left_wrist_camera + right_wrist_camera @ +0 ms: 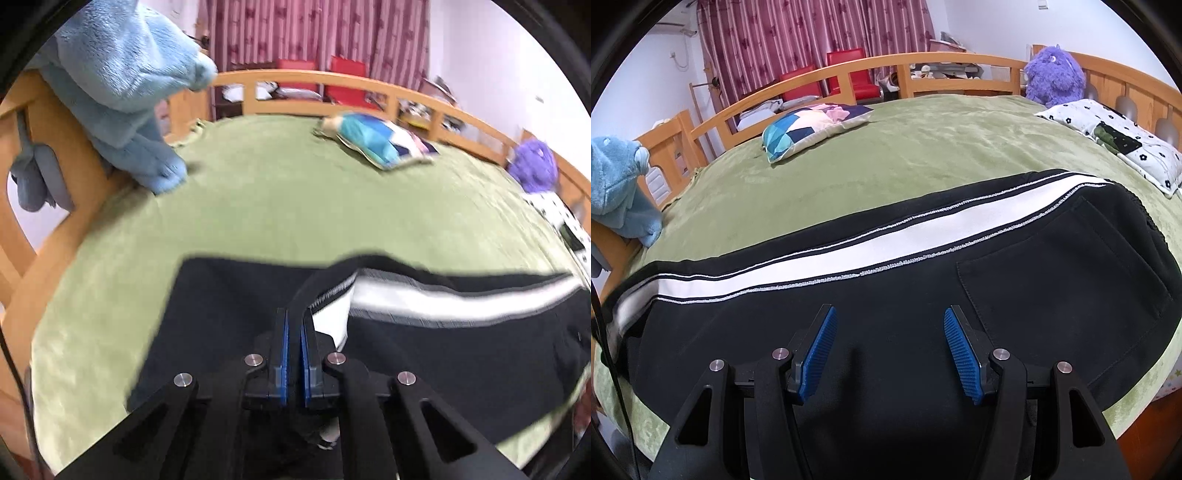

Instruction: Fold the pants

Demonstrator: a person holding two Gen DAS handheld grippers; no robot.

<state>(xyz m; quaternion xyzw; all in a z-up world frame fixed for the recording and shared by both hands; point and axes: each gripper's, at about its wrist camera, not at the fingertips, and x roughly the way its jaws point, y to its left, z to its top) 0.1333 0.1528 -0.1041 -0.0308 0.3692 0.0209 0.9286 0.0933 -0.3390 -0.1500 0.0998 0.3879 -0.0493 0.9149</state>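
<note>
Altogether, one pair of pants [886, 295] lies on the bed [886, 158], black with one white stripe [871, 247] along the far side and one patch pocket [1067, 280] toward the right. Two grippers are in play. At the left gripper [294, 325] the blue pads are pressed together on a raised fold of black cloth at the pants' left end, where the stripe turns up; this view is blurred. At the right gripper [889, 325] the jaws stand wide apart, nothing between them, over the black cloth just left of the pocket; whether it touches the cloth I cannot tell. Two pillows lie on the green cover: a patchwork pillow [816, 125] at the far side, well apart from the pants, and a flowered pillow [1115, 140] at the right, near the waistband end. Two plush toys sit at the edges: a blue plush [617, 184] on the left rail, a purple plush [1054, 75] in the far right corner. Two red chairs [827, 77] stand beyond the wooden rail [879, 61]. Bare green cover spreads between the pants' far edge and the patchwork pillow.
</note>
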